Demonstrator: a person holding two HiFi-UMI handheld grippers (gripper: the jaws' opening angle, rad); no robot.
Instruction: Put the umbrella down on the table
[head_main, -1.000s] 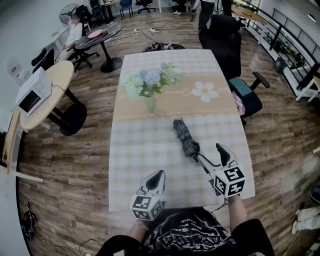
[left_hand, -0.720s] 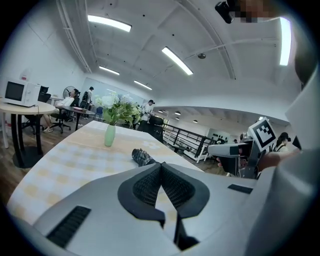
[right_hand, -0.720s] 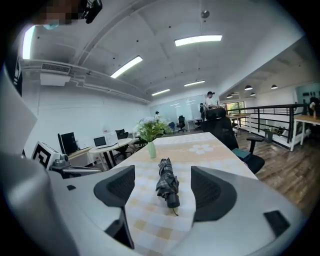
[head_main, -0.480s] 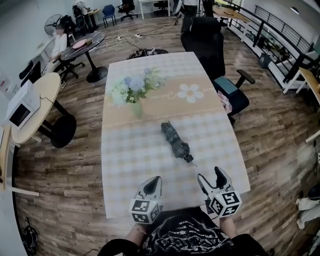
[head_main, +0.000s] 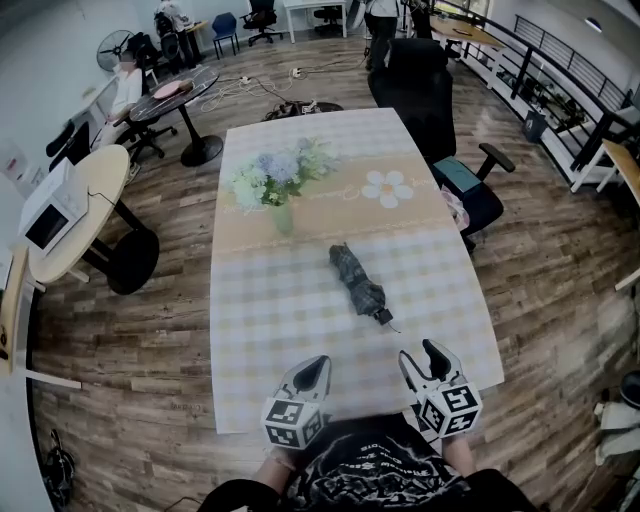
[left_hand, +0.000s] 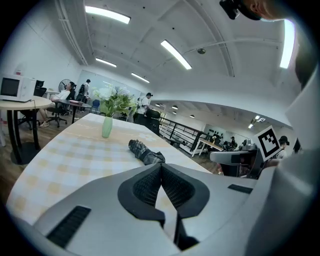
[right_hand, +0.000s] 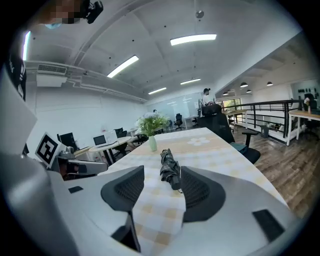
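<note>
Dark grey plaid umbrella (head_main: 356, 283); desk (head_main: 270, 330) in pale yellow-and-white checks with a beige band; pale green vase (head_main: 284, 218).

Folded umbrella (right_hand: 169, 170) lying on checked table (right_hand: 220, 160), flower vase (right_hand: 152, 143) beyond

In the head view the umbrella (head_main: 358, 283) lies on the table (head_main: 290, 340) at frame centre; the vase of flowers (head_main: 280, 190) stands on it, above and left, well apart; an office chair (head_main: 430, 95) is upper right; a round table (head_main: 100, 175) bearing a microwave (head_main: 50, 208) is far left.
</note>
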